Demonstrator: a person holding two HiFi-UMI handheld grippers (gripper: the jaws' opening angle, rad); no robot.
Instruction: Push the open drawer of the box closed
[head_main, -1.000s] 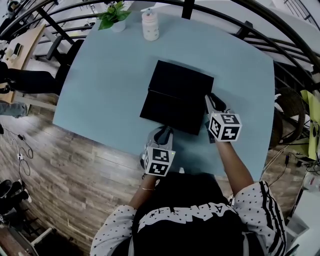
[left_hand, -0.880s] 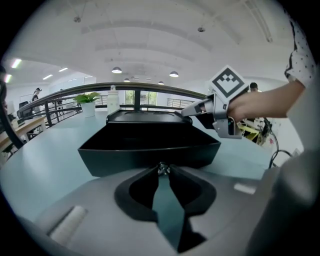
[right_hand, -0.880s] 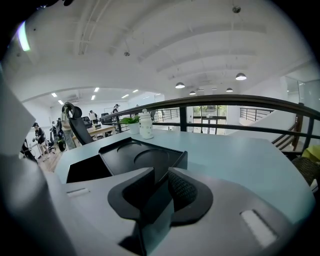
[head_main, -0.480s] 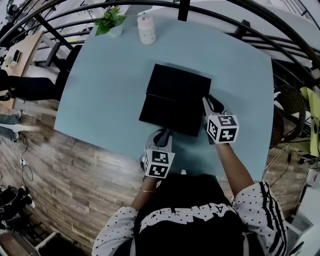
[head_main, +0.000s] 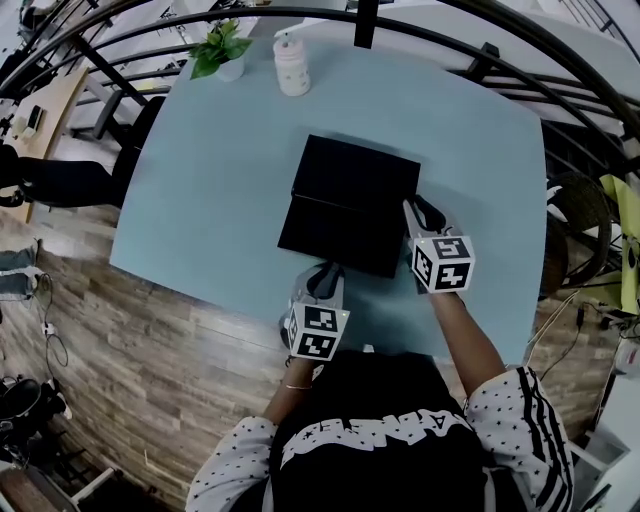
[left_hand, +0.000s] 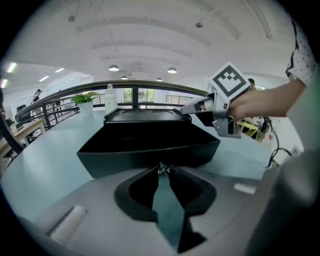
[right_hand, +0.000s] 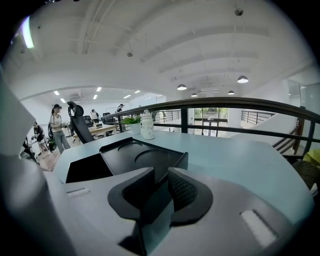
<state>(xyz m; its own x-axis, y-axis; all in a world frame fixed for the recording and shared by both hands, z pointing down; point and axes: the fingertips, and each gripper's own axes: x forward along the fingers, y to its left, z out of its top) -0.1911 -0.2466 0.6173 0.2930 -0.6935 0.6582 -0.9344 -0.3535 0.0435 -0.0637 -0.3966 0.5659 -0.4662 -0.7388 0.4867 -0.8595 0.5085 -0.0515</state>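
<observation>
A black box (head_main: 360, 175) sits mid-table with its drawer (head_main: 335, 232) pulled out toward me. In the left gripper view the drawer's front wall (left_hand: 150, 152) fills the middle, just ahead of the tips. My left gripper (head_main: 325, 282) is shut and empty, its tips (left_hand: 162, 169) meeting close to that wall; whether they touch it I cannot tell. My right gripper (head_main: 424, 212) is at the box's right side, beside its near right corner. In its own view the right gripper (right_hand: 161, 172) shows a narrow gap over the box top (right_hand: 142, 160), holding nothing.
A white bottle (head_main: 291, 68) and a small potted plant (head_main: 222, 50) stand at the far edge of the pale blue table (head_main: 220, 180). A black railing (head_main: 480, 45) curves round behind. The table's near edge (head_main: 200, 300) lies just under my left gripper.
The head view has shifted slightly. Both grippers and the drawer stay about where they were.
</observation>
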